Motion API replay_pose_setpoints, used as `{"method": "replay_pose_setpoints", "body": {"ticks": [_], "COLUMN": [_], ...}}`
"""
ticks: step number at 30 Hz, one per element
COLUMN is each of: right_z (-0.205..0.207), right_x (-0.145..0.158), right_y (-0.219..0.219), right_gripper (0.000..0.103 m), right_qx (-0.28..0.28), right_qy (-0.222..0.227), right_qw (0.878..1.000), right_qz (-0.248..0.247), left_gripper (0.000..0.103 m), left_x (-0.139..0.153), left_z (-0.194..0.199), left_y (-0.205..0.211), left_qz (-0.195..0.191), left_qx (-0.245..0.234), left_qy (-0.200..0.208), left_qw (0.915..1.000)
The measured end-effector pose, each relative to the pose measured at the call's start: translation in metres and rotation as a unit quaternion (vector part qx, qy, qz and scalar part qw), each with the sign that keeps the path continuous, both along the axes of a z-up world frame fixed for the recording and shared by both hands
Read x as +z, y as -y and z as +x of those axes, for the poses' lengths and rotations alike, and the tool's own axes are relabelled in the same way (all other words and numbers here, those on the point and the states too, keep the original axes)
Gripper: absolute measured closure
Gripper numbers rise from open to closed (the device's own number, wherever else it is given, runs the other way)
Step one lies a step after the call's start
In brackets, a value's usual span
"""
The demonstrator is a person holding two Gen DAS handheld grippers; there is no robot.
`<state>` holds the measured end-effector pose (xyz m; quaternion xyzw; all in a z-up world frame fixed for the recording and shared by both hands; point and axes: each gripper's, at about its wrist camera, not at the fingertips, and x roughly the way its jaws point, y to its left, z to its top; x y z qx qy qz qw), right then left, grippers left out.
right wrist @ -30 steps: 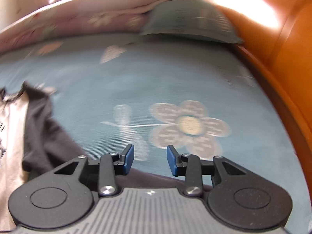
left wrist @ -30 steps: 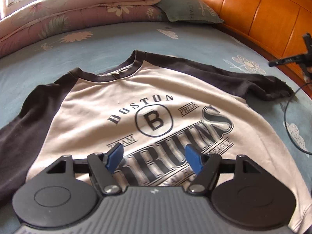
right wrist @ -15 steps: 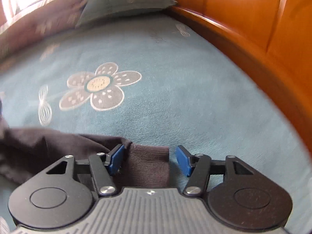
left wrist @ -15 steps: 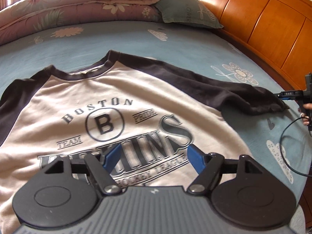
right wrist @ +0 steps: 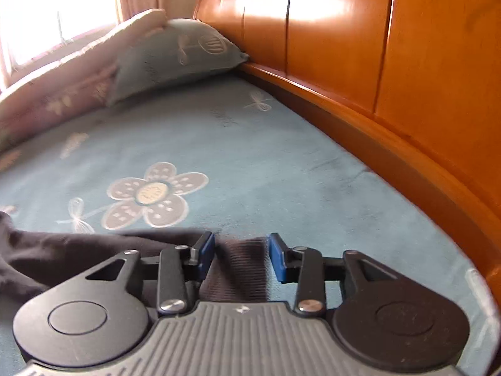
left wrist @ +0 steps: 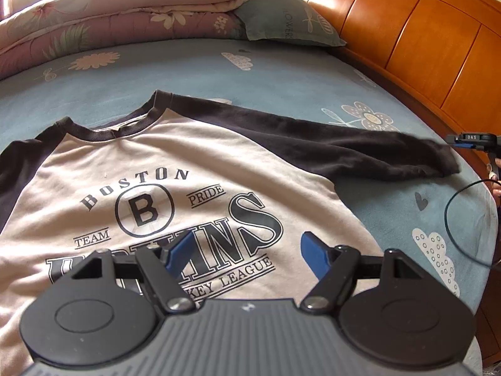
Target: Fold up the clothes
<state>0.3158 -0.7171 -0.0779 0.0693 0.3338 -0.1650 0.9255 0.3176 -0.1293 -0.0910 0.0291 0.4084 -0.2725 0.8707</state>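
A cream shirt (left wrist: 194, 163) with black sleeves and a Boston Bruins print lies face up on the blue bedsheet (left wrist: 281, 75). My left gripper (left wrist: 247, 249) hovers open over the shirt's lower chest, with nothing between its fingers. One black sleeve (left wrist: 360, 150) stretches out to the right. At its end, my right gripper (left wrist: 471, 141) shows at the frame edge. In the right wrist view, my right gripper (right wrist: 241, 252) is open and its blue pads (right wrist: 277, 258) straddle the ribbed cuff (right wrist: 244, 269), close to both of its sides. The other sleeve runs out of view at the left.
A wooden headboard (right wrist: 391, 72) runs along the right side of the bed. A blue pillow (left wrist: 291, 22) and a folded floral quilt (left wrist: 109, 22) lie at the far end. A black cable (left wrist: 454, 219) loops off the right edge near a person's fingers (left wrist: 494, 172).
My right gripper has come over the cuff and its jaws have narrowed around it. The sleeve now lies straighter to the right. The left gripper stays open and has shifted slightly over the print.
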Motion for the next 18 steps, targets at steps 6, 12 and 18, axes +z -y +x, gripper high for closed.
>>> {"method": "replay_pose_setpoints", "body": {"ticks": [6,12,18], "right_z": [0.04,0.111,0.157], "right_x": [0.009,-0.004,-0.027], "right_y": [-0.062,-0.145,-0.215], "right_gripper": [0.054,0.056,0.075], "right_qx": [0.118,0.245,0.348], "right_qy": [0.015,0.005,-0.023], "right_qw": [0.993,0.969,0.937], "right_qz": [0.003,0.013,0.023], "left_gripper": [0.028,0.028,0.028], "left_x": [-0.004,-0.011,-0.011], "left_z": [0.001,0.003,0.004], "left_y": [-0.002,-0.004,-0.011], "left_qz": [0.002,0.006,0.002], "left_qx": [0.002,0.007,0.008], "left_qy": [-0.004,-0.009,-0.008], "left_qw": [1.0,0.9999,0.9999]}}
